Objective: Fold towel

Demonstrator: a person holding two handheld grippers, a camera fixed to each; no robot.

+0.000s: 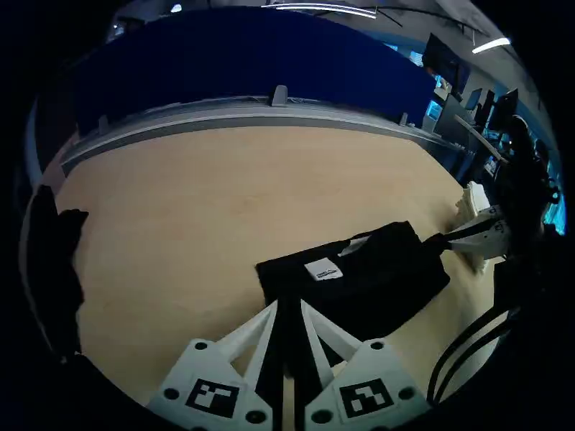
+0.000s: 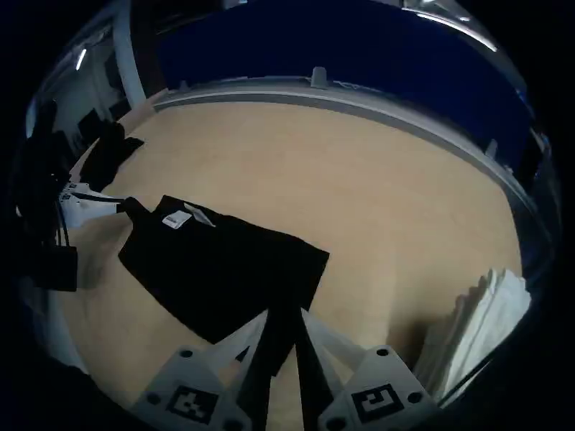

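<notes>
The black towel (image 1: 359, 276) lies flattened on the pale wooden surface (image 1: 215, 201), already doubled into a compact oblong by the look of it, with its white tag (image 1: 323, 271) facing up. In the left gripper view the left tongs (image 1: 290, 307) stand at 6 o'clock, drawn narrow, with a dark strip of cloth running down between the fingers; I judge them clamped on the near edge. From there the towel stretches toward 2 o'clock, where the other tool meets its far corner at about 3 o'clock. In the right gripper view the right tongs (image 2: 284, 316) are likewise at 6 o'clock, narrow and pinching black cloth, and the towel spreads away toward 10 o'clock. Holding two opposite ends probably keeps the cloth taut and square, so the next fold can be carried over evenly without the layers slipping. A stack of white cloths (image 2: 474, 316) waits at 4 o'clock in that view, just beside the working area, likely where finished pieces go. A blue partition (image 1: 251, 65) closes the surface at 12 o'clock.
</notes>
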